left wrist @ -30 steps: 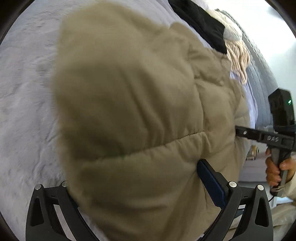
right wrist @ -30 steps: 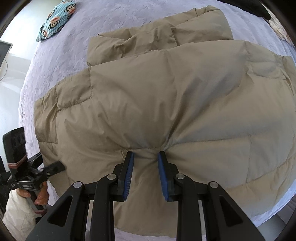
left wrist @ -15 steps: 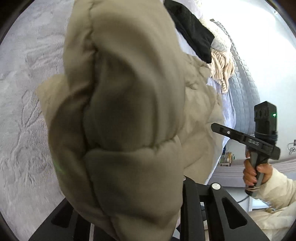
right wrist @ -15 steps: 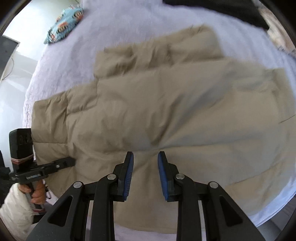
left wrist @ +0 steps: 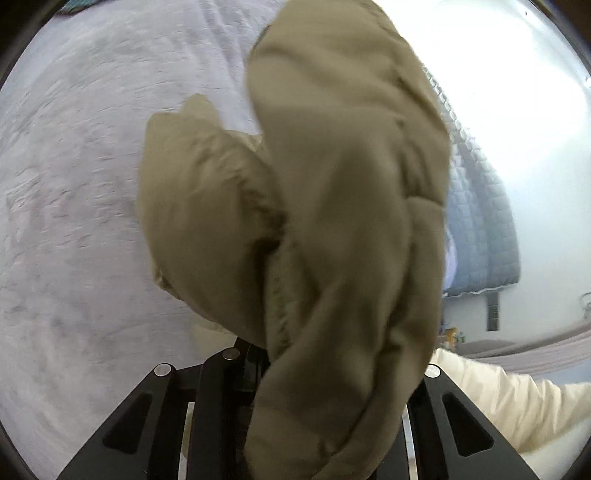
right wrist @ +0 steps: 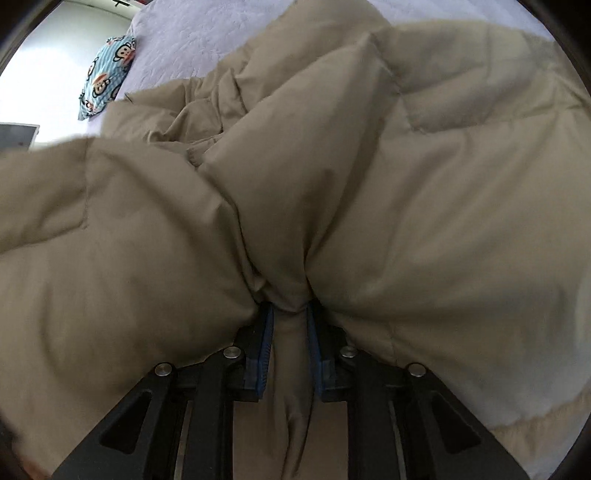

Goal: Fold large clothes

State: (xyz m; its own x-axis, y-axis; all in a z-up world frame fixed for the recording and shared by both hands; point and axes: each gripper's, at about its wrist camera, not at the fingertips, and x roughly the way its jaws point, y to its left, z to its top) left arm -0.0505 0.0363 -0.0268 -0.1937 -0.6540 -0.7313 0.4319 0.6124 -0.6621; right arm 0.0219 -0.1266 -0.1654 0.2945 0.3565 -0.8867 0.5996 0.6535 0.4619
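A large tan quilted puffer jacket lies partly on a bed with a pale lilac cover. My right gripper is shut on a pinched fold of the jacket, its blue pads pressing the cloth from both sides. My left gripper is shut on another part of the jacket, which hangs bunched over its fingers and hides the tips; the jacket is lifted above the bed cover.
A blue cartoon-monkey pillow lies at the bed's far left corner. A grey-blue quilted headboard and a white wall are at the right. A cream sleeve of the person shows at the lower right.
Both grippers have lifted the jacket and brought it over itself. The left one swung its bunched part up and across; the right view now sits close under bulging cloth. The other gripper left the left view.
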